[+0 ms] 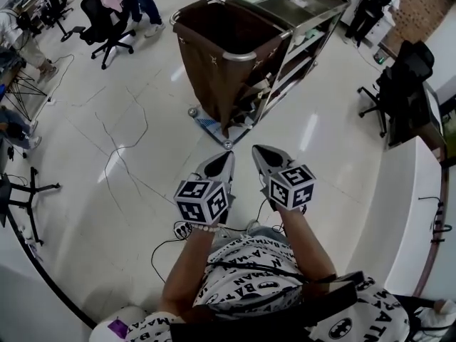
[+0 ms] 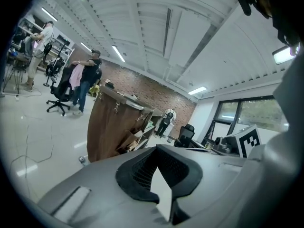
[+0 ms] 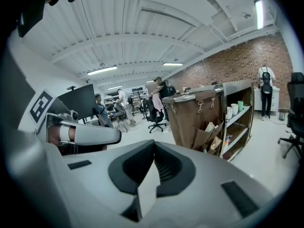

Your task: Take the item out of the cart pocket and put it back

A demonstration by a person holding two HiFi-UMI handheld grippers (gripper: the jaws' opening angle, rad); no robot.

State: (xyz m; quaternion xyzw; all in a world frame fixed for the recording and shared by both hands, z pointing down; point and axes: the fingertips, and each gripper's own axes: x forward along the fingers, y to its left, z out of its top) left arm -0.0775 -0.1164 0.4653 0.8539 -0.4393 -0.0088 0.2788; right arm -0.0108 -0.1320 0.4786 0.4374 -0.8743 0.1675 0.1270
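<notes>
We are logging the cart (image 1: 214, 77) as our landmark: its brown bag end is facing us, with the steel shelves running off behind it.

Both grippers are hovering on our side of the cart, well apart from it, with bare floor lying between.

The left gripper (image 1: 222, 161) is showing its jaws closed tip to tip with nothing between them. The right gripper (image 1: 263, 157) is doing the same, jaws fully together and empty.

The cart pocket (image 3: 206, 137) is hanging on the cart's side, where the bag gives way to the shelves, low on the frame. Something pale, which we are taking for the item (image 3: 211, 126), is poking out of the pocket's top.

Key relation: the pocket is lying ahead of both sets of jaws and lower on the cart than its rim. We are judging the right gripper slightly nearer, since the pocket side is turning more openly toward the right gripper view. The item appears to be standing roughly upright and leaning a little, so we are expecting a pull up and away from the cart.

Hard to read: the pocket is sitting in shadow in the head view, and we are seeing several folded brown flaps there. We are not managing to tell what the item is, or how deep it is sitting.
</notes>
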